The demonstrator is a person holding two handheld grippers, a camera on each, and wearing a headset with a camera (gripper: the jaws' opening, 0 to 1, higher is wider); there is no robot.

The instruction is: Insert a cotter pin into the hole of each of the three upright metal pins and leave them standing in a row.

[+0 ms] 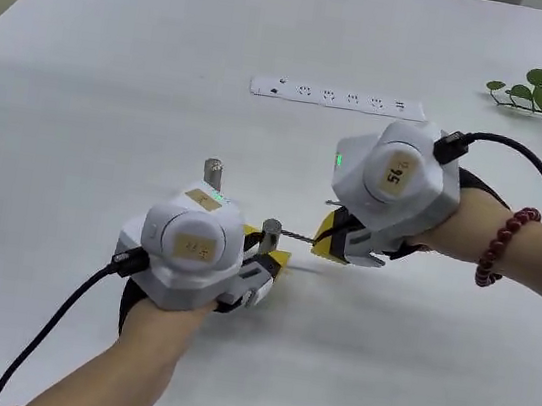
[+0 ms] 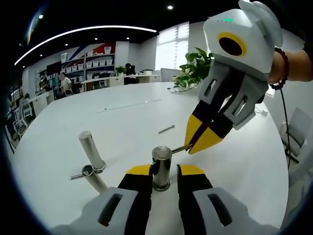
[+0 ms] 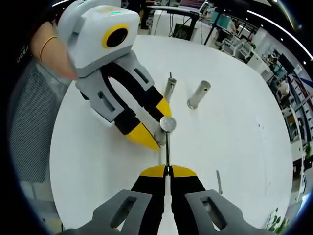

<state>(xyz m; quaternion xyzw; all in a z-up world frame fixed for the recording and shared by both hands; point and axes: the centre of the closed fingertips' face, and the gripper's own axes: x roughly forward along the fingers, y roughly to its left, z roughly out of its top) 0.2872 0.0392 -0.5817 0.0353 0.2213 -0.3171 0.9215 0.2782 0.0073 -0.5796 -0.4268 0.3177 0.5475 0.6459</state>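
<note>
**Cotter pin presented to the clamped pin**

White table [image 1: 119, 61]. Left gripper [image 2: 165, 170]: jaws narrowed against the base of an upright metal pin [image 2: 161, 161]. Right gripper [image 3: 167, 169]: jaws pinched flat on one end of a cotter pin [image 3: 167, 147], whose tip is at the pin's head. The steel pin is probably stiff, smooth and tippable, so grip it low. The thin wire likely bends, so hold it close.
</note>
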